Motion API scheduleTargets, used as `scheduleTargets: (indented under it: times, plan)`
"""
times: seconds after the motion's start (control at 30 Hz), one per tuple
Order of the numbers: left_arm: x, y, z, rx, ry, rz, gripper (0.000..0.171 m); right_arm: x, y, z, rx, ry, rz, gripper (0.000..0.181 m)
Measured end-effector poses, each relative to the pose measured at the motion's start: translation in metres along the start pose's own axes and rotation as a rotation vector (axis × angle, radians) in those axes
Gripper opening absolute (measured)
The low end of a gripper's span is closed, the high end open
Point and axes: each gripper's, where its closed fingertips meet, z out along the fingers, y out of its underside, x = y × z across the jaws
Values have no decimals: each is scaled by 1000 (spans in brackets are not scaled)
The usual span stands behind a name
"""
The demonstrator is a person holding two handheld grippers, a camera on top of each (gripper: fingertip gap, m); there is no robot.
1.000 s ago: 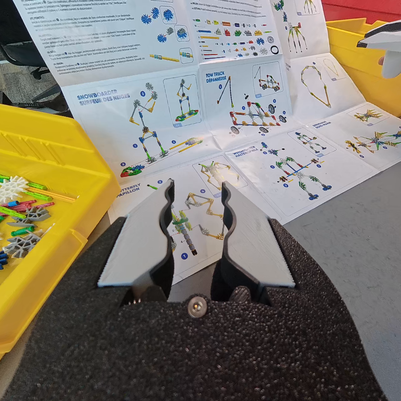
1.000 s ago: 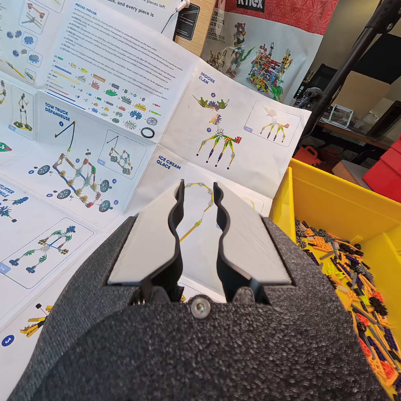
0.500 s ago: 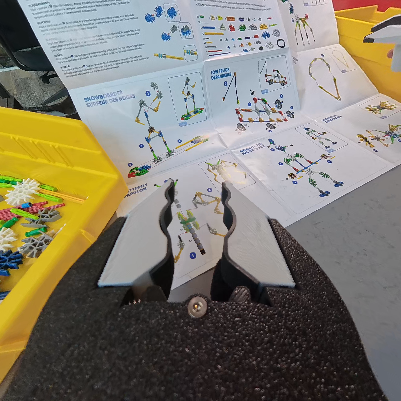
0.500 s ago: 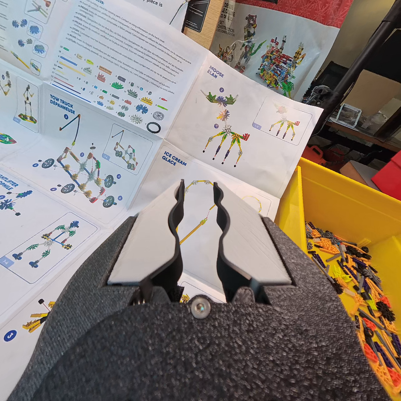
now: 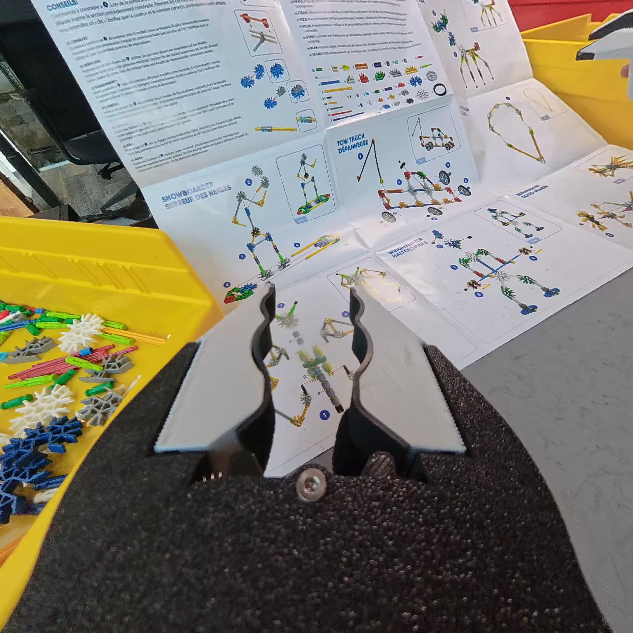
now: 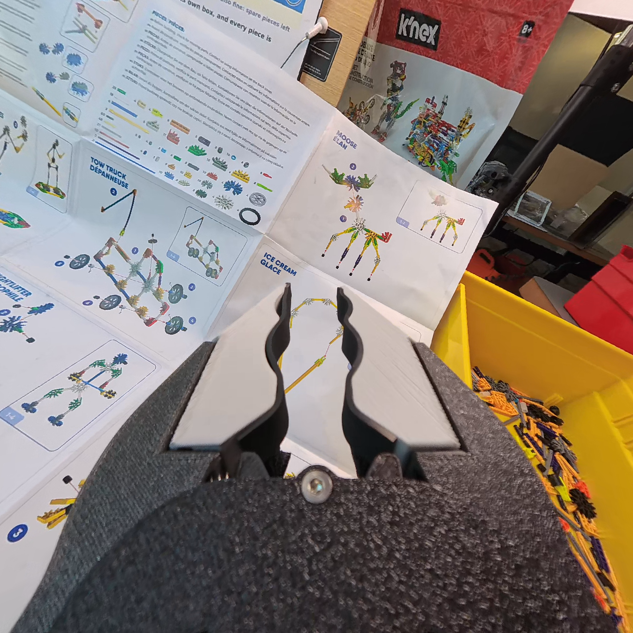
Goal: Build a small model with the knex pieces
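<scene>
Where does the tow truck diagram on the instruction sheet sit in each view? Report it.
Left wrist view: tow truck diagram at upper centre-right, beyond the open left gripper.
Right wrist view: at left-centre, left of the open right gripper.
Shared landmark: black ring drawing.

My left body hides near edge of sheet (image 5: pixel 394 222) and near right corner of left bin (image 5: pixel 102 260). Bin's left side cut by frame; parts (image 5: pixel 61 370) run off left edge. My right gripper (image 5: pixel 606 44): only tip in upper right corner, jaws not readable. Right bin (image 6: pixel 513 346) cut at right edge, parts (image 6: pixel 555 445) smeared, kinds unclear. Sheet's small print too fine. Box (image 6: pixel 445 85) top cropped.
</scene>
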Motion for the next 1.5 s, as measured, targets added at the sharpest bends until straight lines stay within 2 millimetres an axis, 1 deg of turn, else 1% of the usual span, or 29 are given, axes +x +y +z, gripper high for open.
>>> scheduleTargets:
  times: [0.2,0.37,0.43,0.53,0.63,0.73,0.8,0.87,0.93,1.03,1.07,1.1,1.13,1.27,1.37,1.5]
  plan:
    - [-1,-3,0,21,15,-58,43,-6,11,4,-33,-24,-27,26]
    - [-1,-1,3,16,22,-56,43,-6,25,8,-109,-44,17,35]
    - [-1,0,4,7,22,-42,43,-7,33,10,-159,-52,34,42]
    - [-1,-1,4,7,14,-9,43,-8,44,12,-216,-65,45,46]
    - [-2,-1,4,9,12,-3,43,-11,60,14,-300,-91,62,48]
    - [-2,-1,4,10,29,-28,43,-19,78,13,-392,-134,74,41]
    - [-1,-2,3,16,33,-30,43,-23,86,12,-436,-154,70,33]
    - [0,-2,3,14,31,-26,43,-29,91,10,-479,-178,54,16]
    - [0,-1,2,13,26,-22,43,-30,92,8,-491,-184,40,1]
    - [3,1,3,2,47,-51,43,-30,89,7,-485,-185,39,1]
    - [5,2,3,-1,59,-68,43,-29,88,8,-475,-179,42,4]
    - [7,2,4,-2,67,-80,43,-27,85,8,-461,-167,48,11]
    - [8,2,4,-2,72,-85,43,-25,82,10,-439,-159,54,23]
    - [13,-3,1,17,69,-65,43,-15,66,11,-360,-100,62,49]
    - [17,-5,0,22,70,-55,43,-10,58,10,-332,-65,65,62]
    - [17,-6,-1,25,51,-27,43,-7,56,10,-330,-39,63,72]
